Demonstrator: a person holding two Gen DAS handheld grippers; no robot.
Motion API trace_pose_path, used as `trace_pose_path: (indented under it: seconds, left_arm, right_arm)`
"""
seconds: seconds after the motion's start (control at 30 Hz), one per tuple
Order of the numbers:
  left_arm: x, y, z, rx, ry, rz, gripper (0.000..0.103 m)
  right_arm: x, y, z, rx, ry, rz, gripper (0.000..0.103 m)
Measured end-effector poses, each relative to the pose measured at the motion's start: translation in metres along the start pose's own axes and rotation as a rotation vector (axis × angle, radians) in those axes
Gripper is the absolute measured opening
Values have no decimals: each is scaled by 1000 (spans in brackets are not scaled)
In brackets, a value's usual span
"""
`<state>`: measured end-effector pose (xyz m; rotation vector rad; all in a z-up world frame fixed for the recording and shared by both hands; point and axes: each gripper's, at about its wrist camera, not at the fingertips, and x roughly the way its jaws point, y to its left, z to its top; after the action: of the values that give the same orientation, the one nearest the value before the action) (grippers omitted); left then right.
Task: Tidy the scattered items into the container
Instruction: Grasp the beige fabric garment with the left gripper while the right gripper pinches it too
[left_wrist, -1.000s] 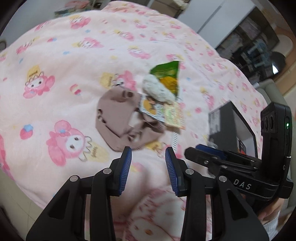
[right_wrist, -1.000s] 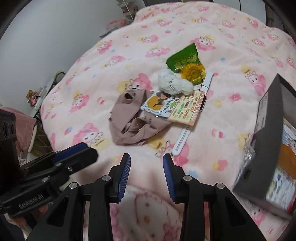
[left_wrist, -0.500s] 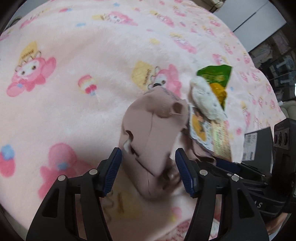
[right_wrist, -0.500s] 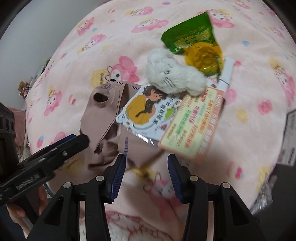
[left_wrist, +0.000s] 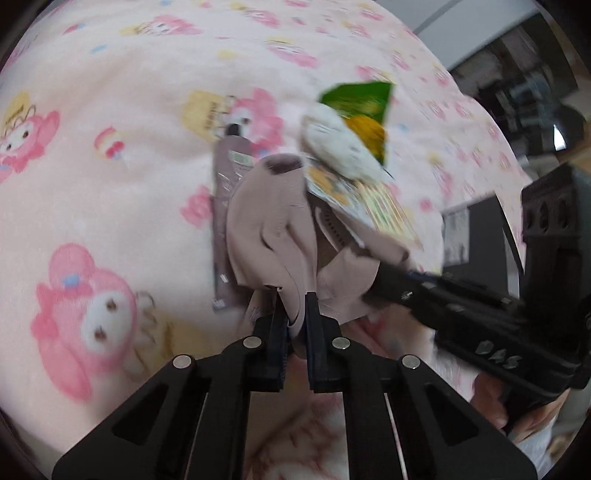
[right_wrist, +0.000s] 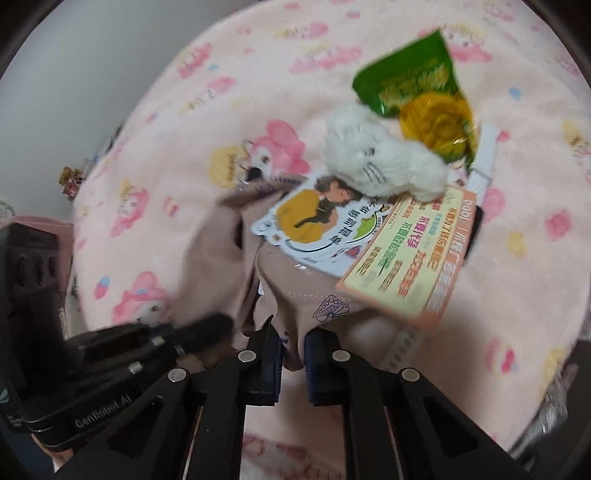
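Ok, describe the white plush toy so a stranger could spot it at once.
Start at the pink cartoon-print blanket and find the heap of things at its middle. The white plush toy lies on top, between the green snack packet and the printed cards. It alone is furry, with stitched whiskers.

Both views ride on the handheld grippers, looking steeply down along the fingers, close over a pink cartoon-print blanket (left_wrist: 122, 155). Left view faces the brown cloth (left_wrist: 269, 225) from its left end, right view from its right. Shared: cloth, white plush toy (right_wrist: 380, 162), green packet (right_wrist: 413, 85), cards (right_wrist: 402, 258); each sees the other gripper.
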<state>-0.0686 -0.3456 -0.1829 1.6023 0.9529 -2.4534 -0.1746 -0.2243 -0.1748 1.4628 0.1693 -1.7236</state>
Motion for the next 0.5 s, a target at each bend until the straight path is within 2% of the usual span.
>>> trace_pose_path:
  seconds: [0.1, 0.13, 0.17, 0.2, 0.23, 0.33, 0.43, 0.5]
  left_arm:
    - [-17, -9, -6, 21, -17, -31, 7]
    - [-22, -10, -6, 28, -22, -30, 14]
    - [-24, -8, -4, 32, -27, -22, 22]
    - [-26, -6, -1, 29, -40, 2, 41]
    - [-24, -3, 5, 20, -47, 20, 55]
    - [-10, 9, 19, -33, -49, 65, 59]
    - [15, 16, 27, -75, -2, 97, 60]
    - [28, 18, 23, -96, 39, 112, 58]
  right_arm:
    - [-28, 6, -18, -3, -52, 46, 6]
    - [-37, 3, -24, 2, -67, 56, 6]
    - [-47, 0, -31, 18, -85, 61, 6]
    - [-52, -3, -33, 31, -93, 59, 6]
    - [-57, -9, -35, 51, -103, 45, 6]
    - [-54, -25, -35, 71, -94, -3, 6]
    - [-44, -34, -36, 99, -40, -10, 7]
    - [-37, -34, -34, 99, -20, -9, 15]
